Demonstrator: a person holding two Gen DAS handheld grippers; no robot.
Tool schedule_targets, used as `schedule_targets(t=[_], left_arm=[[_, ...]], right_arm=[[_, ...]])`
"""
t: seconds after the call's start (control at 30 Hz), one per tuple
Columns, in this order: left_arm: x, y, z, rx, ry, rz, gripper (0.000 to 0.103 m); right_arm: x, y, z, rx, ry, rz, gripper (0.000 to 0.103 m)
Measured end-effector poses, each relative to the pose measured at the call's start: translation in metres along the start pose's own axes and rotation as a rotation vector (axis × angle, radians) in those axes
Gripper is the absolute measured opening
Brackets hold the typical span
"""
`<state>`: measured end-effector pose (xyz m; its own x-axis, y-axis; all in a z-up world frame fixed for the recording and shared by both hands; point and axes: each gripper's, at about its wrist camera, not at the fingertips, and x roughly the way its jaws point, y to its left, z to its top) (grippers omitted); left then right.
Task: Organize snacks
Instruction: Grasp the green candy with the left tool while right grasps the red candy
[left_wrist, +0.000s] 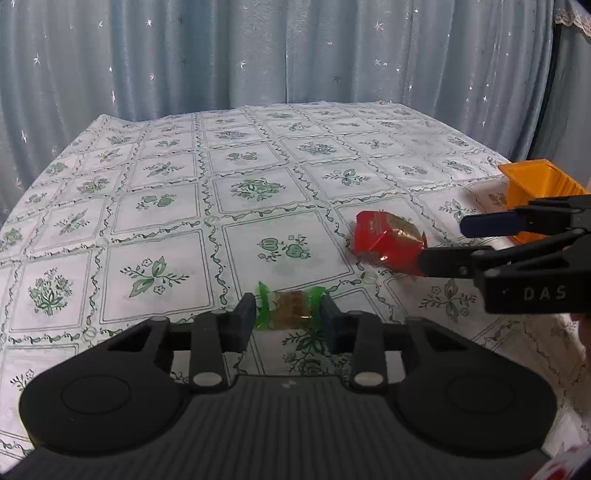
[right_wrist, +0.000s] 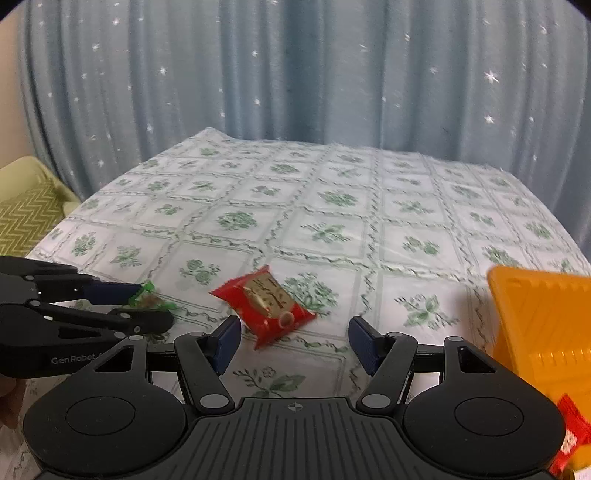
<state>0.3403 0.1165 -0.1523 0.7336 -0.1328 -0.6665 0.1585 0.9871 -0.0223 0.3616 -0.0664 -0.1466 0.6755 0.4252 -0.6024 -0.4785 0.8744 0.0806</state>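
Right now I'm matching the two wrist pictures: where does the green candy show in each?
Left wrist: green candy, low centre, pinched between the left gripper fingers.
Right wrist: green candy, left edge, mid-height, in the same gripper.
Shared landmark: the red packet on the tablecloth, to the candy's right in both.
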Motion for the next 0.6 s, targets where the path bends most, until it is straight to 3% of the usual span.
schedule_targets(t=[0.07, 0.4, 0.6], left_arm=[[-0.001, 0.001, 0.001, -0.02, 0.005, -0.014, 0.024], [-0.014, 0.008, 0.009, -0.08, -0.029, 0.002, 0.023], [-0.015, 0.017, 0.008, -0.143, -0.019, -0.018, 0.023]], right_arm=[[0.001, 0.003, 0.001, -0.024, -0.012, 0.013, 0.065], [0.018, 0.017, 0.007, -0.154, -0.04, 0.027, 0.064], [0.036, 0.025, 0.004, -0.258, -0.005, 0.016, 0.064]])
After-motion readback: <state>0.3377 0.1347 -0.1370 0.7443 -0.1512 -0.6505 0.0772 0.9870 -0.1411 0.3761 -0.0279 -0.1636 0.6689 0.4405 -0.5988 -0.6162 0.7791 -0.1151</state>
